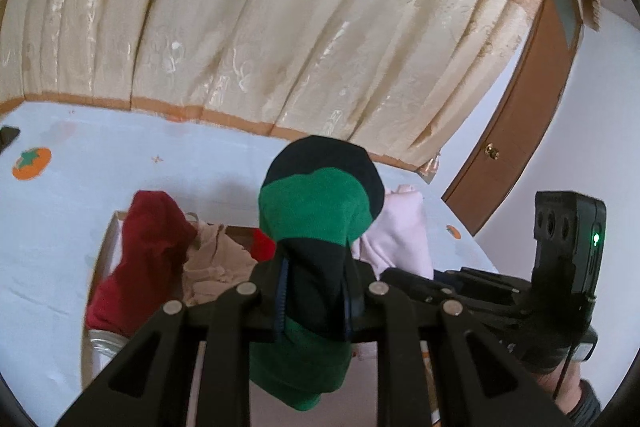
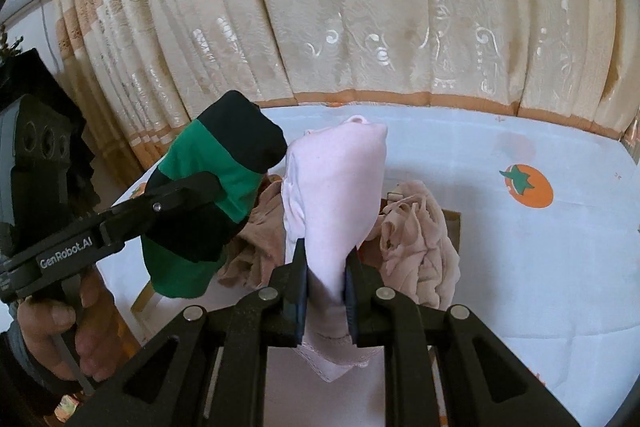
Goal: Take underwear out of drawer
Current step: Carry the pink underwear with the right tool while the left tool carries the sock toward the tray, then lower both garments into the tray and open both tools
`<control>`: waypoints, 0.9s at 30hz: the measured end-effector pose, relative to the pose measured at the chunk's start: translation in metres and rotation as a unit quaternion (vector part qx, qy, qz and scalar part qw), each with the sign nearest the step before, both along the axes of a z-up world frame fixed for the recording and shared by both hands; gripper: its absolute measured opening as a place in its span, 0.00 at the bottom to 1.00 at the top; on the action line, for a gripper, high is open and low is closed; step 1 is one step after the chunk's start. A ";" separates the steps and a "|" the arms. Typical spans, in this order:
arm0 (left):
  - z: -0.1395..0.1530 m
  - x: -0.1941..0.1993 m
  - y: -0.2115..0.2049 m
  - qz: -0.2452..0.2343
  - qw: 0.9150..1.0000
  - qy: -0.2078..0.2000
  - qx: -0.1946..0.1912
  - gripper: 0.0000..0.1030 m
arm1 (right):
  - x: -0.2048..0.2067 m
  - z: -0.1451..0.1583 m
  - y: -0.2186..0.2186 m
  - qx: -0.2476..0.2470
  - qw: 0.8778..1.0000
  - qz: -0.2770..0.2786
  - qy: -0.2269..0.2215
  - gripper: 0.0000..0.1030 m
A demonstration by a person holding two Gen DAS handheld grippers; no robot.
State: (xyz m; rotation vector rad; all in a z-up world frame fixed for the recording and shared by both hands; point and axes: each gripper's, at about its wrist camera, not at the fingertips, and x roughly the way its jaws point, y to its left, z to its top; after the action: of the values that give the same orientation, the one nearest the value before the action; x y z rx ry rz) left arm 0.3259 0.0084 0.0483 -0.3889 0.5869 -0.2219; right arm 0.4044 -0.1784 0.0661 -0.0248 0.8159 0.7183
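We see a table (image 2: pixel 520 267) covered with a pale blue cloth (image 1: pixel 160 171) printed with orange fruit (image 2: pixel 527 185), and on it rests an open cardboard drawer (image 1: pixel 105 247) holding a red garment (image 1: pixel 144 251) and crumpled beige underwear (image 2: pixel 420 247).

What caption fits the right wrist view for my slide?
Right tongs clamp pale pink underwear while left tongs grip a green-and-black pair above the drawer.

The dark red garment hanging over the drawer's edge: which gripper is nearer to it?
Left. The left gripper, shut on the green-and-black underwear, is just beside the dark red garment. The right gripper, clamping the pale pink underwear, is farther over.
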 end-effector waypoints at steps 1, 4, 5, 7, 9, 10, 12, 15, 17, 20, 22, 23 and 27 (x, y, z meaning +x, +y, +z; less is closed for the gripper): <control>-0.003 0.006 0.001 0.005 1.000 0.007 -0.006 0.18 | 0.003 -0.001 0.001 -0.002 1.000 -0.002 0.001 0.17; -0.008 0.017 0.004 0.006 1.000 0.019 -0.018 0.18 | 0.014 -0.007 0.002 -0.001 1.000 -0.007 0.011 0.17; -0.011 0.020 0.004 0.009 1.000 0.022 -0.018 0.18 | 0.016 -0.008 0.003 -0.003 1.000 -0.008 0.011 0.17; -0.015 0.025 0.003 0.008 1.000 0.026 -0.015 0.18 | 0.022 -0.012 0.003 -0.005 1.000 -0.009 0.018 0.17; -0.020 0.031 0.003 0.007 0.999 0.033 -0.017 0.18 | 0.026 -0.015 0.004 -0.009 1.000 -0.010 0.021 0.17; -0.022 0.034 0.004 0.007 0.999 0.037 -0.018 0.18 | 0.028 -0.016 0.004 -0.011 1.000 -0.010 0.021 0.17; -0.028 0.042 0.005 0.010 0.999 0.047 -0.020 0.18 | 0.033 -0.020 0.006 -0.014 1.000 -0.011 0.024 0.17; -0.036 0.050 0.007 0.015 0.998 0.058 -0.019 0.18 | 0.038 -0.025 0.009 -0.017 0.999 -0.010 0.028 0.17; -0.040 0.054 0.005 0.014 0.998 0.063 -0.012 0.19 | 0.040 -0.029 0.012 -0.019 0.999 -0.008 0.029 0.17; -0.046 0.060 0.004 0.015 0.997 0.074 -0.008 0.22 | 0.042 -0.034 0.015 -0.024 0.999 -0.006 0.030 0.17; -0.049 0.063 0.006 0.016 0.997 0.077 -0.011 0.25 | 0.043 -0.036 0.016 -0.024 0.999 -0.008 0.029 0.17; -0.050 0.064 0.007 0.016 0.997 0.077 -0.012 0.25 | 0.043 -0.037 0.016 -0.023 0.999 -0.009 0.029 0.17; -0.050 0.064 0.007 0.011 0.997 0.077 -0.008 0.26 | 0.043 -0.040 0.017 -0.033 0.999 -0.011 0.028 0.23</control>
State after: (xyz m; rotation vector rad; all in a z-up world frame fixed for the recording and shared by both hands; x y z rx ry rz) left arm 0.3899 0.0153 -0.0020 -0.4304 0.7319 -0.1761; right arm 0.4475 -0.1616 0.0262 -0.0560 0.8930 0.6739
